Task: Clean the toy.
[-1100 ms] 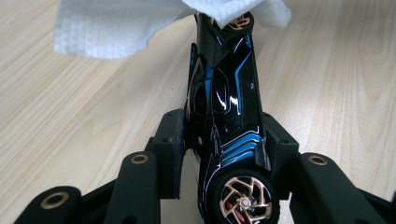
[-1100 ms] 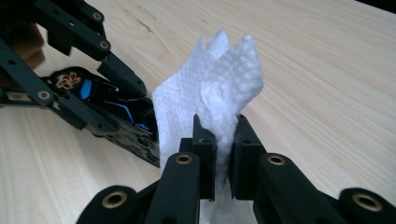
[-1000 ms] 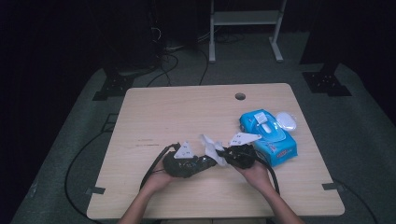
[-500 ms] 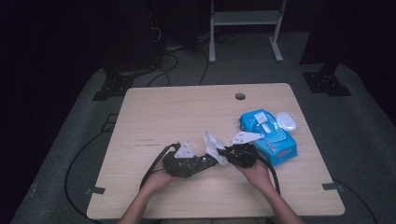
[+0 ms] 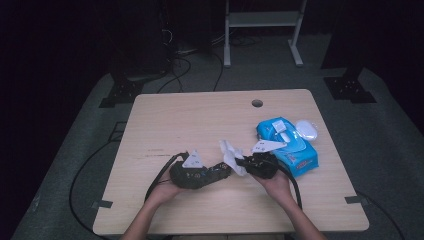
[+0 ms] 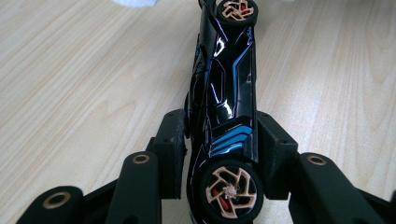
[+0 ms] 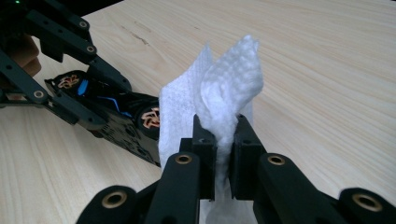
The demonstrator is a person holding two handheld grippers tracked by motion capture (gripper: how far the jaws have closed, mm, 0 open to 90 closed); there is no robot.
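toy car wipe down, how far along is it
Done: a wipe is out of the blue pack, and both grips are set. In hand: the left gripper clamps the toy car, and the right gripper pinches the wipe beside it. Left: probably the rubbing itself; no contact is clear.

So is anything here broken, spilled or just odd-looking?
Nothing looks broken or spilled. The toy car is tipped on its side, clamped in the left gripper, while the right gripper pinches a crumpled wet wipe beside it. The blue wipes pack lies askew with its lid flipped open.
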